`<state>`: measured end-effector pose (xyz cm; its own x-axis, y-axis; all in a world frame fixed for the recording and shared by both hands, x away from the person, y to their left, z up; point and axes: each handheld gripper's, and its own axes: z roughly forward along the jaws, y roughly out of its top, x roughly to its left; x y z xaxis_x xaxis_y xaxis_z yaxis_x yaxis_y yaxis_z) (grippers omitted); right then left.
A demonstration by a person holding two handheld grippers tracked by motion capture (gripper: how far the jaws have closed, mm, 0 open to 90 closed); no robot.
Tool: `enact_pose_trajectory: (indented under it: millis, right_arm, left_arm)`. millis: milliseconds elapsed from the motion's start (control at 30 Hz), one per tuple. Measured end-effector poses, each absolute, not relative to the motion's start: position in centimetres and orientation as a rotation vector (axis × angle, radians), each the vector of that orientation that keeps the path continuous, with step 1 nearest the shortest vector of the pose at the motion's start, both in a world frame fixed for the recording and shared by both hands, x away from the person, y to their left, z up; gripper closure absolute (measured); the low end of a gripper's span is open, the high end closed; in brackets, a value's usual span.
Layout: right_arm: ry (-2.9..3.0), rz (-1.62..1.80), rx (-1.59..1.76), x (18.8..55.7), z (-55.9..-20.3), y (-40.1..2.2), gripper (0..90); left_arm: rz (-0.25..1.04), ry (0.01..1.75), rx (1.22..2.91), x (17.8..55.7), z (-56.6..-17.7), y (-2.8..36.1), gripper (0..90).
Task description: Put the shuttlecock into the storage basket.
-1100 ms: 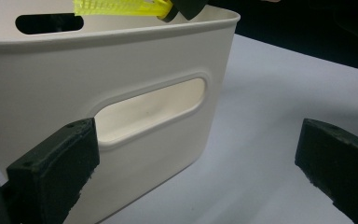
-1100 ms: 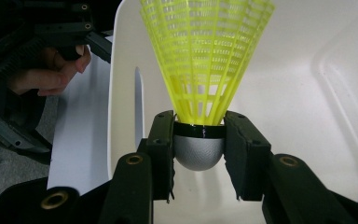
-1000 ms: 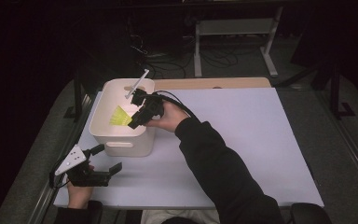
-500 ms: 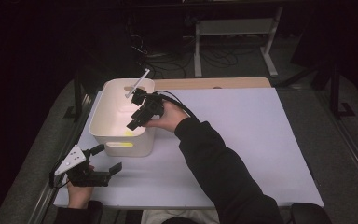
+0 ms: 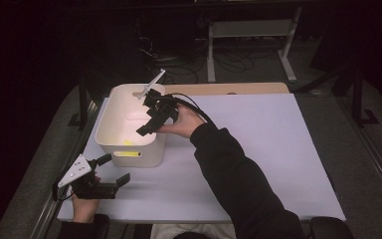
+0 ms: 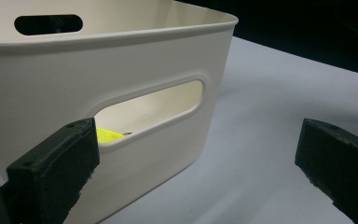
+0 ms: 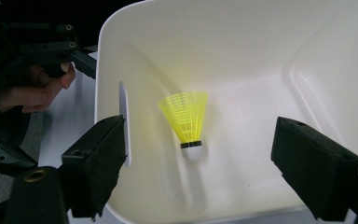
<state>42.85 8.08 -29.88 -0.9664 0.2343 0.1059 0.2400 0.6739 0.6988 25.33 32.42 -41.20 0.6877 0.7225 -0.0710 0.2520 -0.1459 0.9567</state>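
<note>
Left gripper: jaws wide apart, nothing between them, low over the bench, just beside the near wall of the bin. Bin is smooth cream plastic, rounded corners, oval handle slot facing the jaws. Right gripper: jaws have just been opening, now wide, nothing gripped, above the bin's open top. Shuttlecock, yellow mesh skirt and white cap, lies on the bin floor below and between these jaws, clear of the walls.

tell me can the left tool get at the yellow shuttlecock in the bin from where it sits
Probably not as it stands. The left tool sits low on the table outside the white bin, whose wall stands between it and the shuttlecock. It would likely have to rise over the rim.
</note>
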Motion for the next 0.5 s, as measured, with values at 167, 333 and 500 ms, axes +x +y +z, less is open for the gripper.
enact_pose_trajectory:
  millis: [167, 333, 500]
  right_arm:
    - [-2.861, -1.229, -0.406, 42.7, -29.4, 7.5, 12.9]
    - [-2.866, -1.256, -0.424, 42.7, -29.1, 6.8, 8.4]
    - [-2.859, -1.281, -0.434, 42.7, -28.8, 6.1, 1.9]
  left_arm:
    - [0.492, 0.79, 1.714, 25.3, -41.2, 32.4, 0.0]
    - [0.492, 0.791, 1.714, 25.3, -41.2, 32.4, 0.0]
    - [0.492, 0.791, 1.714, 25.3, -41.2, 32.4, 0.0]
